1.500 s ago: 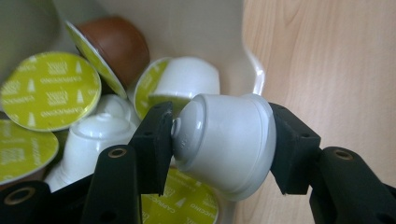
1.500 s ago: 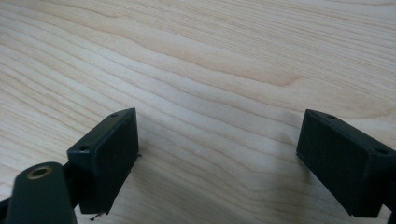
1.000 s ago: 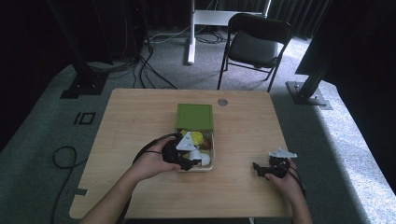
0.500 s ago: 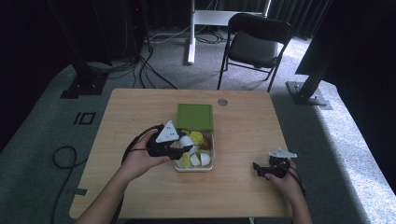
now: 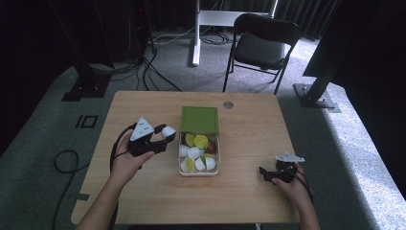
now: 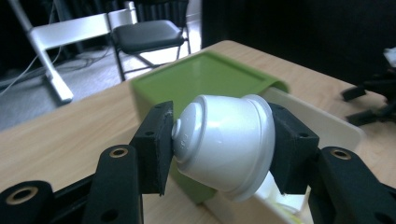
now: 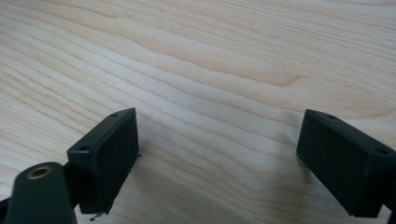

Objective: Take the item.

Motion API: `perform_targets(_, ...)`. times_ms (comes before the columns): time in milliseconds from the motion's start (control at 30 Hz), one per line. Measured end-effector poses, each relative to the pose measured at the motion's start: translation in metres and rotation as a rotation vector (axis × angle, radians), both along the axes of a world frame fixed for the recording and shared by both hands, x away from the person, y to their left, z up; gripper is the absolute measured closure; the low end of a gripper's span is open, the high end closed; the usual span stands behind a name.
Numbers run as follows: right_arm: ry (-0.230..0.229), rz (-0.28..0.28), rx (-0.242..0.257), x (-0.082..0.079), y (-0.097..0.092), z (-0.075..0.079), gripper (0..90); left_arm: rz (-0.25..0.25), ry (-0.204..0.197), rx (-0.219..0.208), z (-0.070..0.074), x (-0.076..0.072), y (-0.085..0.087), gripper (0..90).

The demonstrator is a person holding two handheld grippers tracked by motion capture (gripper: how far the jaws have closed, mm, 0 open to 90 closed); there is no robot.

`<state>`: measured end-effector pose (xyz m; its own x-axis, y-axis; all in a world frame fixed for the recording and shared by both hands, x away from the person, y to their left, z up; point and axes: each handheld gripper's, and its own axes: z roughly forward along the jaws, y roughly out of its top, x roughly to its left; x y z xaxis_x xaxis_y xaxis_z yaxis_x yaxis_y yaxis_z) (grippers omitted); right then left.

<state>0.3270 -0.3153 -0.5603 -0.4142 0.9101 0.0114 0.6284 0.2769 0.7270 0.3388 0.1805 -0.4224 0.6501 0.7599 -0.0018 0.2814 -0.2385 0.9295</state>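
A white capsule (image 6: 223, 140) is clamped between the jaws of the left gripper (image 5: 165, 136) — held above the bench (image 5: 143, 105), at nine o'clock of the open box (image 5: 199, 168). The right gripper (image 5: 266, 173) — jaws spread, nothing between — is rested at four o'clock.

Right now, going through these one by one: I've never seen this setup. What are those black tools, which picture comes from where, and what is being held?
A person holds a two-jaw tool in each hand. One camera looks down from above; one rides on each tool. The left gripper is shut on a silver capsule, held just left of a white tray of capsules on the wooden table; a green lid lies at the tray's far end. The right gripper rests open on bare wood.
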Motion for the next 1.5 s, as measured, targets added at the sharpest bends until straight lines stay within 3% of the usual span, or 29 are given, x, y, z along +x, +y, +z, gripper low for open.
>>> perform_targets(67,0.001,-0.001,0.001,0.000,0.000,0.000,12.4,0.045,0.009,-0.032,-0.009,0.003,0.007,48.5)
perform_targets(233,0.001,-0.001,0.001,0.000,0.000,0.000,12.4,0.119,0.063,-0.049,-0.037,0.012,0.021,48.5)
perform_targets(367,0.001,0.000,0.000,0.000,0.000,0.000,12.4,0.170,0.080,-0.070,-0.053,0.017,0.028,48.5)
perform_targets(433,0.001,0.000,0.001,0.000,0.000,0.000,12.4,0.215,0.109,-0.099,-0.069,0.024,0.036,48.5)
perform_targets(700,0.001,0.000,0.001,0.000,0.000,0.000,12.4,0.246,0.166,-0.133,-0.091,0.037,0.042,48.5)
perform_targets(900,0.001,-0.001,0.001,0.000,0.000,0.000,12.4,0.284,0.217,-0.119,-0.101,0.051,0.045,48.5)
perform_targets(967,0.001,0.000,0.001,0.000,0.000,0.000,12.4,0.292,0.254,-0.102,-0.104,0.056,0.045,48.5)
perform_targets(1067,0.001,0.000,0.001,0.000,0.000,0.000,12.4,0.302,0.261,-0.054,-0.107,0.058,0.043,48.5)
perform_targets(1200,0.001,-0.001,0.001,0.000,0.000,0.000,12.4,0.297,0.300,-0.071,-0.113,0.061,0.044,48.4)
perform_targets(1267,0.001,-0.001,0.001,0.000,0.000,0.000,12.4,0.313,0.291,-0.064,-0.115,0.062,0.044,48.5)
perform_targets(1400,0.001,0.000,0.000,0.000,0.000,0.000,12.4,0.325,0.316,-0.058,-0.118,0.063,0.046,48.5)
perform_targets(1467,0.001,-0.001,0.001,0.000,0.000,0.000,12.4,0.322,0.305,-0.024,-0.121,0.063,0.047,48.4)
perform_targets(1500,0.001,-0.001,0.001,0.000,0.000,0.000,12.5,0.325,0.299,-0.028,-0.122,0.063,0.047,48.5)
